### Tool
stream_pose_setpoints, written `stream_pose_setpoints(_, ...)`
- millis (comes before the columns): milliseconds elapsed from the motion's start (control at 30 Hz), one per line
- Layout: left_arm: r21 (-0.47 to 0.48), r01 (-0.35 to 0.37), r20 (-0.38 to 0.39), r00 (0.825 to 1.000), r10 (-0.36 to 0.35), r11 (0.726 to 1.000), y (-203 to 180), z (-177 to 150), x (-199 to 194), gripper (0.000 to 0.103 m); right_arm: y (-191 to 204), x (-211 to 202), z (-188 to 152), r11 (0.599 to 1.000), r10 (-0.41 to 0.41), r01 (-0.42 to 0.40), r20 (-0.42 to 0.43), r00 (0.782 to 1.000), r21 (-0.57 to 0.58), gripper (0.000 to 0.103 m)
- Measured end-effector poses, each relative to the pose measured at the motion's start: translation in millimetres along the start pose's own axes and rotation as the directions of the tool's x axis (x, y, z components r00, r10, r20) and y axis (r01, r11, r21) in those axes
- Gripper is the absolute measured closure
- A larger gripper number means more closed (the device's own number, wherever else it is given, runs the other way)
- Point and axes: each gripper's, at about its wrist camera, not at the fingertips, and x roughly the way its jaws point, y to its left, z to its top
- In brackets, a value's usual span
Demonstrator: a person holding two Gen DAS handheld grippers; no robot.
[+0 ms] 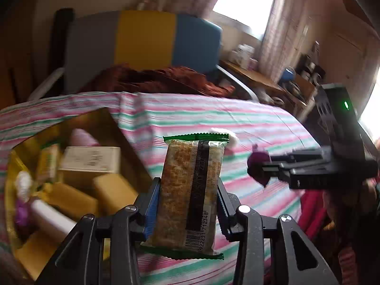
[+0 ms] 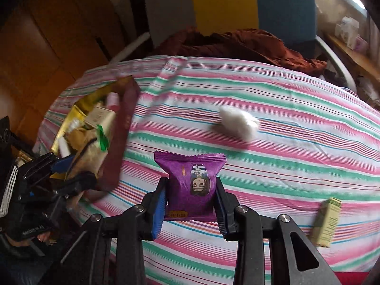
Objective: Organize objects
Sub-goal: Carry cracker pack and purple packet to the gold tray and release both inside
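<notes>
Left wrist view: my left gripper (image 1: 188, 197) is closed down on a snack bar (image 1: 190, 197) in a clear wrapper with green crimped ends, barcode side toward the camera; both pads press its long edges and it stands upright, lifted off the bed.
Left of it: the gold-lined box (image 1: 114, 128) lies open on the striped sheet (image 1: 237, 118), already loaded with a white carton (image 1: 91, 158), yellow blocks (image 1: 114, 192), a white tube (image 1: 51, 216) and a pink item I cannot identify.
Right of it: my right gripper (image 1: 257, 168) shows side-on, a purple packet pinched at its tips.
Right wrist view: my right gripper (image 2: 190, 197) is clamped on the purple snack packet (image 2: 190, 185), printed with a cartoon face; the pads squeeze both sides and it hangs above the sheet.
Still on the sheet: a white fluffy ball (image 2: 239, 123) beyond the packet; a small pale green carton (image 2: 326, 222) near the right edge.
Far left: my left gripper (image 2: 68, 168) with the bar, just beside the box's maroon outer wall (image 2: 123, 137).
Behind the bed: a brown garment (image 2: 237, 42) bunched in front of a grey, yellow and blue panel (image 2: 223, 2).
</notes>
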Motion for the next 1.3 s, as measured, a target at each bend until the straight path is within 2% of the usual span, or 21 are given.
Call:
stream_pose_setpoints(167, -0.123, -0.088, 0.057, 0.994, 0.095, 0.988, 61.0, 3.3, -32.4, 0.060, 56.3, 14.2, 9.6, 0.992, 0.111, -0.110, 0.013, 0.994, -0.059, 0.066)
stream_pose_setpoints(300, -0.225, -0.140, 0.063, 0.985, 0.158, 0.964, 109.5, -6.7, -48.0, 0.060, 103.3, 25.7, 12.2, 0.976, 0.183, -0.182, 0.000, 0.983, -0.119, 0.066)
stream_pose_setpoints(500, -0.315, -0.172, 0.070, 0.977, 0.203, 0.934, 157.1, -17.6, -64.9, 0.060, 154.5, 44.2, 9.2, 0.954, 0.237, -0.242, -0.046, 0.970, -0.177, 0.066)
stream_pose_setpoints(633, -0.327, -0.158, 0.102, 0.974, 0.201, 0.932, 173.6, -2.1, -67.7, 0.060, 172.5, 53.3, 3.8, 0.944, 0.255, -0.265, -0.078, 0.964, -0.195, 0.066)
stream_pose_setpoints(800, -0.334, -0.141, 0.117, 0.975, 0.189, 0.932, 180.6, 31.7, -54.8, 0.058, 188.5, 70.9, 0.0, 0.955, 0.210, -0.225, -0.094, 0.973, -0.196, 0.064)
stream_pose_setpoints(867, -0.309, -0.141, 0.111, 0.977, 0.182, 0.941, 179.4, 41.1, -42.7, 0.057, 187.0, 76.5, -0.5, 0.963, 0.193, -0.207, -0.092, 0.977, -0.175, 0.053)
stream_pose_setpoints(900, -0.304, -0.141, 0.104, 0.978, 0.180, 0.942, 176.9, 41.9, -40.1, 0.056, 185.0, 78.7, -1.0, 0.965, 0.193, -0.205, -0.092, 0.977, -0.161, 0.051)
stream_pose_setpoints(1000, -0.316, -0.122, 0.051, 0.988, 0.146, 0.941, 178.0, 40.5, -23.9, 0.056, 181.1, 81.4, -3.7, 0.969, 0.187, -0.201, -0.101, 0.977, -0.146, 0.045)
stream_pose_setpoints(1033, -0.335, -0.112, 0.040, 0.990, 0.133, 0.935, 179.4, 36.5, -21.2, 0.056, 179.9, 81.2, -3.6, 0.970, 0.185, -0.198, -0.102, 0.978, -0.143, 0.041)
stream_pose_setpoints(1100, -0.347, -0.100, 0.037, 0.992, 0.120, 0.933, 179.1, 29.2, -20.9, 0.056, 177.8, 80.4, -5.1, 0.971, 0.184, -0.196, -0.097, 0.978, -0.134, 0.040)
stream_pose_setpoints(1300, -0.373, -0.127, 0.025, 0.989, 0.147, 0.919, 177.3, -0.9, -32.2, 0.056, 176.1, 67.7, -6.3, 0.967, 0.220, -0.225, -0.056, 0.974, -0.122, 0.040)
